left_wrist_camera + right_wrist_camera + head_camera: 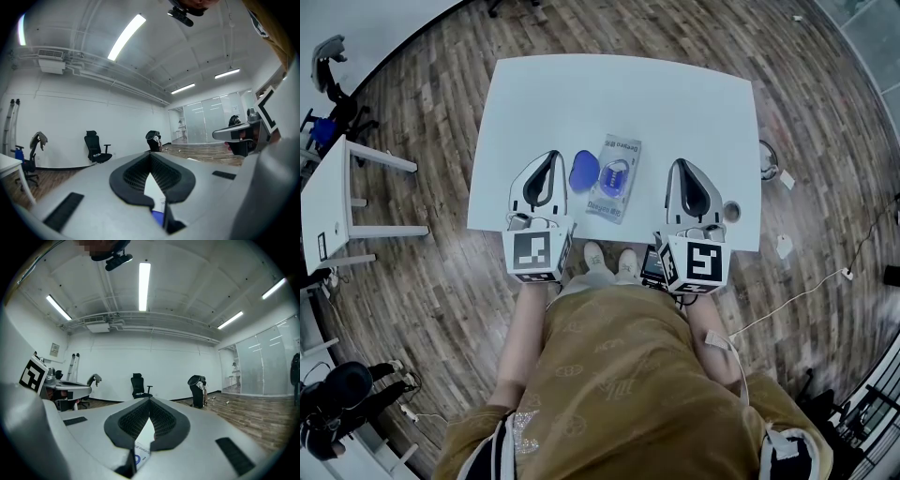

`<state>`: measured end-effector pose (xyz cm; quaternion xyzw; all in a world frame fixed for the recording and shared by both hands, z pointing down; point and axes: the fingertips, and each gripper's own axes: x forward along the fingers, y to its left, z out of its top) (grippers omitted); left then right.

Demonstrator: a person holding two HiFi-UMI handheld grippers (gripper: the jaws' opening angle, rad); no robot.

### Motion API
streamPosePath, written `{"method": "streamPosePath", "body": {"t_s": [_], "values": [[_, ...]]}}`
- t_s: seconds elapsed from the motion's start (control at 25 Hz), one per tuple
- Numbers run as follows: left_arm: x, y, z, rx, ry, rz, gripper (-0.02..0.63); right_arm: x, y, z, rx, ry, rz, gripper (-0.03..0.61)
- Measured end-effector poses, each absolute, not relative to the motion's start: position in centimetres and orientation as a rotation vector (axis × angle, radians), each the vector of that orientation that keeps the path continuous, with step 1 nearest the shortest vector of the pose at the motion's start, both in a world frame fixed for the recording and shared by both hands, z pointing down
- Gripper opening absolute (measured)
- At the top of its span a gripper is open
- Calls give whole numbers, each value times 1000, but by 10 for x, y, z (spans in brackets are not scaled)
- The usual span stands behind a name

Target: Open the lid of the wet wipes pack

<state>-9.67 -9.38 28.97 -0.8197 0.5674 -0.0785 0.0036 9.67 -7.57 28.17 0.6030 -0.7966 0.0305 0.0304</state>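
Head view shows me the wipes pack (614, 178) lying flat near the middle of the white table (675, 103). Its blue lid (584, 171) is swung open and lies against the pack's left edge. My left gripper (553, 157) sits just beside that lid, and my right gripper (681, 167) is on the pack's other side, a little apart from it. Both pairs of jaws are pressed together at the tips with nothing pinched, and both point level across the tabletop.
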Motion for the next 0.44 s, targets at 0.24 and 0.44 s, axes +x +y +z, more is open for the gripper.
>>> {"method": "streamPosePath", "body": {"t_s": [0.24, 0.44], "values": [[-98, -93, 290, -2571, 1775, -248, 2, 95, -75, 282, 1860, -2453, 96, 9], [-99, -95, 291, -2573, 1780, -248, 2, 95, -76, 280, 1858, -2455, 87, 9]]}}
